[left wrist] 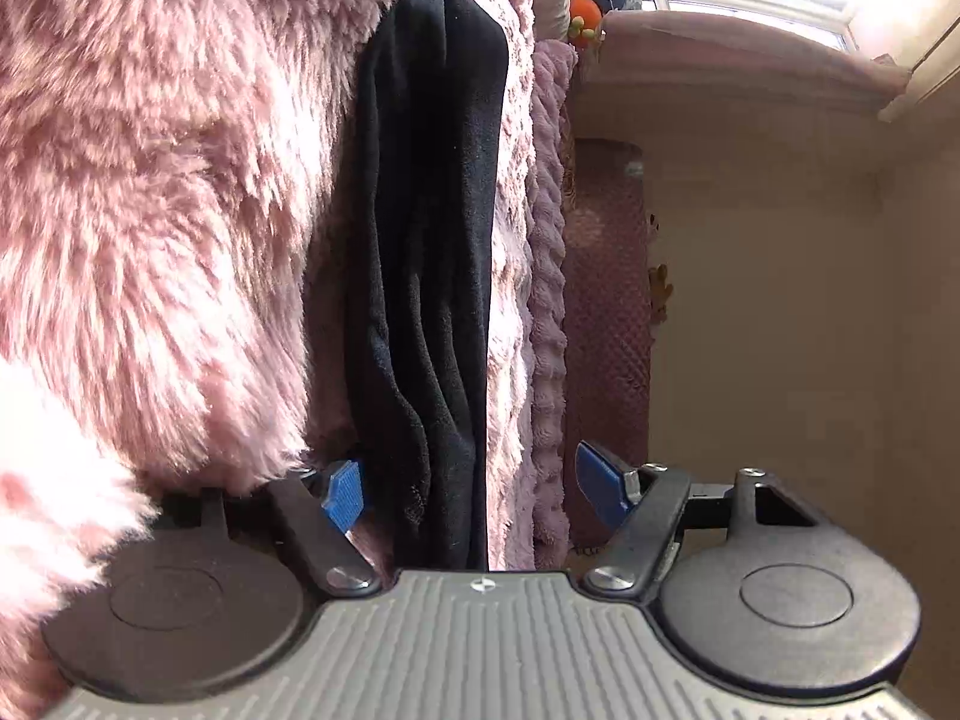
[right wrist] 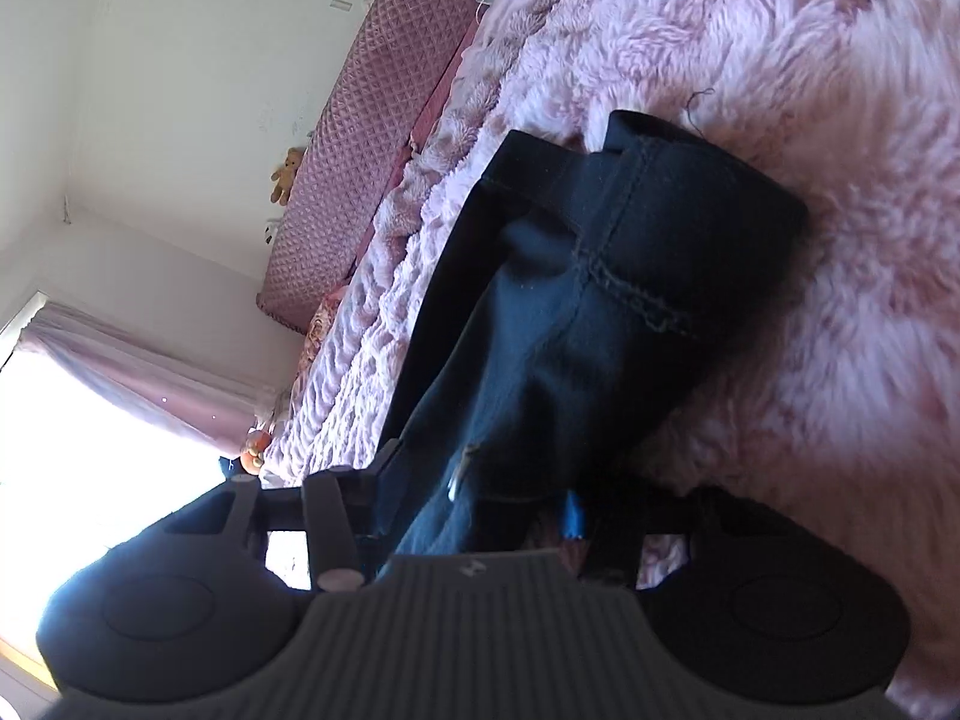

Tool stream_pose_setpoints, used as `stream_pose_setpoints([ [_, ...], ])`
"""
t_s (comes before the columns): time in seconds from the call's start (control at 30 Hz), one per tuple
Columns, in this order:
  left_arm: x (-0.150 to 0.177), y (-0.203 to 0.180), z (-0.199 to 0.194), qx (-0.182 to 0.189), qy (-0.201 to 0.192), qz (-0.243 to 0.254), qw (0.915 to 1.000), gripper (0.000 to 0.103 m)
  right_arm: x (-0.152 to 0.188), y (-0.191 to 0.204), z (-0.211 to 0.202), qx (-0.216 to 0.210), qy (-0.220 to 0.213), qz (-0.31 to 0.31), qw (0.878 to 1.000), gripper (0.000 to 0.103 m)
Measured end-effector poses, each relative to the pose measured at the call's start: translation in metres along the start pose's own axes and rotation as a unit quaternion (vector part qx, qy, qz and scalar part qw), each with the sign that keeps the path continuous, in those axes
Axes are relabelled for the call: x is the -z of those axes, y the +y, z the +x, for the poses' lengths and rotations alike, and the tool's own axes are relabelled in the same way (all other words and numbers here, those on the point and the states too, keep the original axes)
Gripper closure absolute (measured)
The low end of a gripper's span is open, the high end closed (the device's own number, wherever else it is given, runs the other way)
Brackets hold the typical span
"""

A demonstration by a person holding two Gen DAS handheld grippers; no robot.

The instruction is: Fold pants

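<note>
The black pants lie in a long strip on the fluffy pink blanket. One end of them runs between the blue pads of my left gripper. Its jaws stand wide; the right pad is clear of the cloth and the left pad sits at its edge. In the right wrist view the pants are bunched, with a stitched seam showing, and lifted off the blanket. My right gripper is shut on this bunch. Cloth fills its gap and hides one finger.
The bed's quilted pink headboard stands against a pale wall with a small teddy bear beside it. A bright window with a pink curtain lies beyond the bed. An orange toy sits near the window sill.
</note>
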State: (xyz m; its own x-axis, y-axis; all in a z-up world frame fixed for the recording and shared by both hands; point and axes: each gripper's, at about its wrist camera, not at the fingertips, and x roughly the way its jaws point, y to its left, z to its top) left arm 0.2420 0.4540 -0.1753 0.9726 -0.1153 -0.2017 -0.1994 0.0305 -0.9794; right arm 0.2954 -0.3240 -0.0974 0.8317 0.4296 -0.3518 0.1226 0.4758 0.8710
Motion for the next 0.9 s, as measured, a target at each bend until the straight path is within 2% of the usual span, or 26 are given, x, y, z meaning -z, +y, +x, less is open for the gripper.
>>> stream_pose_setpoints([
  [0.07,-0.011,0.002,0.01,-0.004,-0.006,-0.017,0.9998,0.038,-0.003,0.0,0.006,-0.002,-0.017,0.004,1.0,0.064],
  [0.17,-0.029,0.007,0.026,-0.006,-0.014,-0.043,0.9989,0.045,-0.007,-0.007,0.015,-0.008,-0.038,0.03,0.999,0.073],
  [0.23,-0.037,0.007,0.035,-0.016,-0.021,-0.044,0.9987,0.047,-0.009,-0.012,0.021,-0.007,-0.046,0.043,0.998,0.081],
  [0.3,-0.043,0.003,0.047,-0.047,-0.025,-0.027,0.9982,0.064,-0.009,-0.011,0.025,0.0,-0.052,0.035,0.998,0.087],
  [0.33,-0.044,0.0,0.051,-0.07,-0.028,-0.017,0.997,0.086,-0.008,-0.01,0.027,0.005,-0.057,0.025,0.998,0.093],
  [0.37,-0.045,-0.002,0.054,-0.094,-0.03,-0.006,0.9951,0.092,-0.007,-0.009,0.028,0.005,-0.062,0.019,0.998,0.095],
  [0.43,-0.04,-0.009,0.051,-0.099,-0.038,0.011,0.9943,0.093,-0.005,-0.009,0.025,-0.001,-0.073,0.018,0.997,0.1],
  [0.53,-0.034,-0.02,0.035,-0.104,-0.041,0.033,0.9931,0.094,-0.006,-0.007,0.017,-0.017,-0.088,0.032,0.995,0.101],
  [0.7,-0.034,-0.032,0.005,-0.145,-0.005,0.029,0.989,0.094,-0.001,-0.006,-0.004,-0.06,-0.095,0.111,0.987,0.101],
  [0.9,-0.034,-0.045,-0.034,-0.186,0.026,0.028,0.9817,0.094,0.001,0.009,-0.049,-0.075,-0.08,0.136,0.985,0.101],
])
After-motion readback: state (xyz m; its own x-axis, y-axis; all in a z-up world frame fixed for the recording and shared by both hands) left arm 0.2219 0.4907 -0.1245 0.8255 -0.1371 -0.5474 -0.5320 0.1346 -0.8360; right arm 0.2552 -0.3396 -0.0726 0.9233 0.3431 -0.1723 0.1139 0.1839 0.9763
